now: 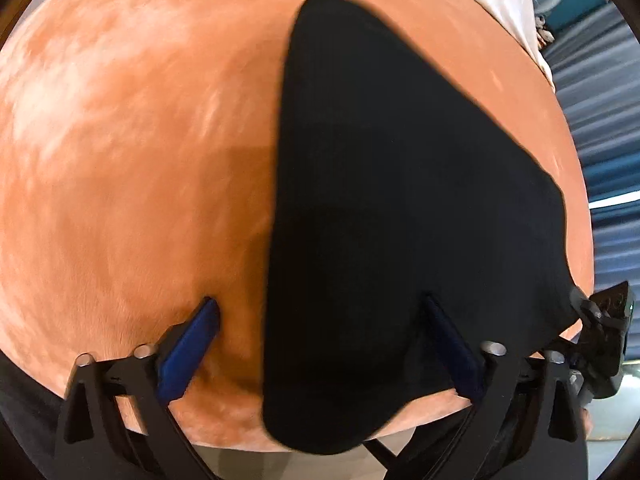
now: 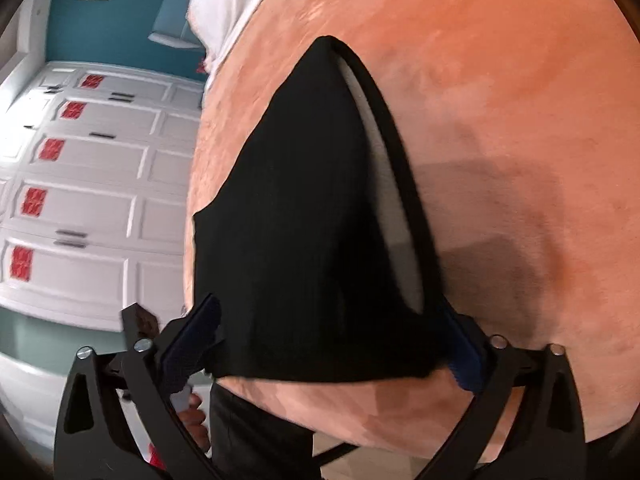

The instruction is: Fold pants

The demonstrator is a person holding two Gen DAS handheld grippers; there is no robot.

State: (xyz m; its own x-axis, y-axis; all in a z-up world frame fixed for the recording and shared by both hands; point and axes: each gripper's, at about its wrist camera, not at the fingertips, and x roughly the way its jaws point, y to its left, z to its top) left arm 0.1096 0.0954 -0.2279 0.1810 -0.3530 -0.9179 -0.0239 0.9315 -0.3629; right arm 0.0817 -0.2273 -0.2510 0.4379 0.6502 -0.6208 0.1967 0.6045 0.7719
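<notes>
Both grippers wide open, holding nothing: left (image 1: 320, 344), right (image 2: 332, 340) over black pants (image 1: 400, 220) on orange bed (image 1: 120, 160). Risk: pinching single layer, fold skews.

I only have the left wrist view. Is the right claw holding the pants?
Observer: No. The right claw is open, with a finger on either side of the pants' near end.
Operator: Are the pants lying flat?
Observer: Not quite. One edge gapes and shows a pale lining.
Operator: What lies beyond the blanket on that side?
Observer: White cabinets with red squares.
</notes>
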